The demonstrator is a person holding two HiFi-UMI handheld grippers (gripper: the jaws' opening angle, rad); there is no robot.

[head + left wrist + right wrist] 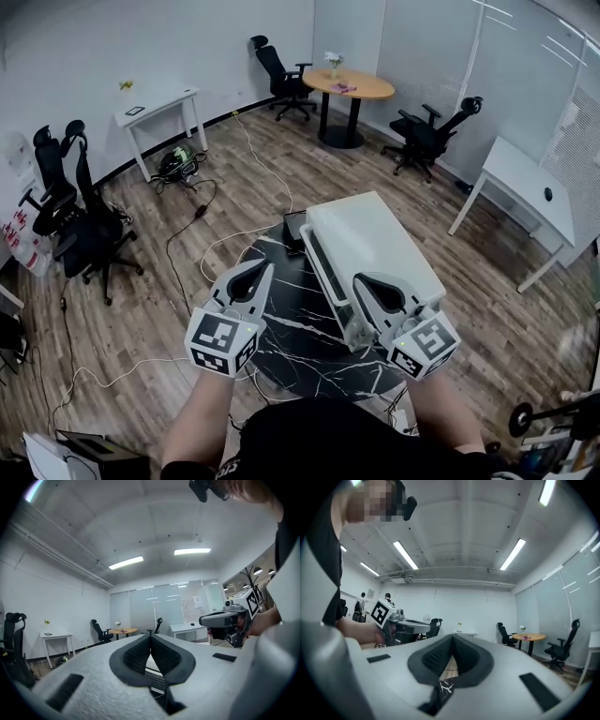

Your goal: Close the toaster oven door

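A white toaster oven (375, 239) stands on a round black marble table (281, 323). Its front with the dark glass door (325, 272) faces left; how far the door stands from shut I cannot tell. My left gripper (264, 267) hovers over the table left of the oven, jaws shut and empty, tips meeting (150, 636). My right gripper (360, 278) hangs over the oven's near front corner, also shut with nothing held (452, 637). Each gripper view shows the other gripper beside it: the right gripper (224, 619) and the left gripper (401, 626).
A small black box (294, 228) lies on the table behind the oven. Cables (216, 239) trail over the wooden floor. Black office chairs (80, 230) stand at the left, a white desk (159, 108) and a round wooden table (349, 86) at the back, another white desk (525, 187) at the right.
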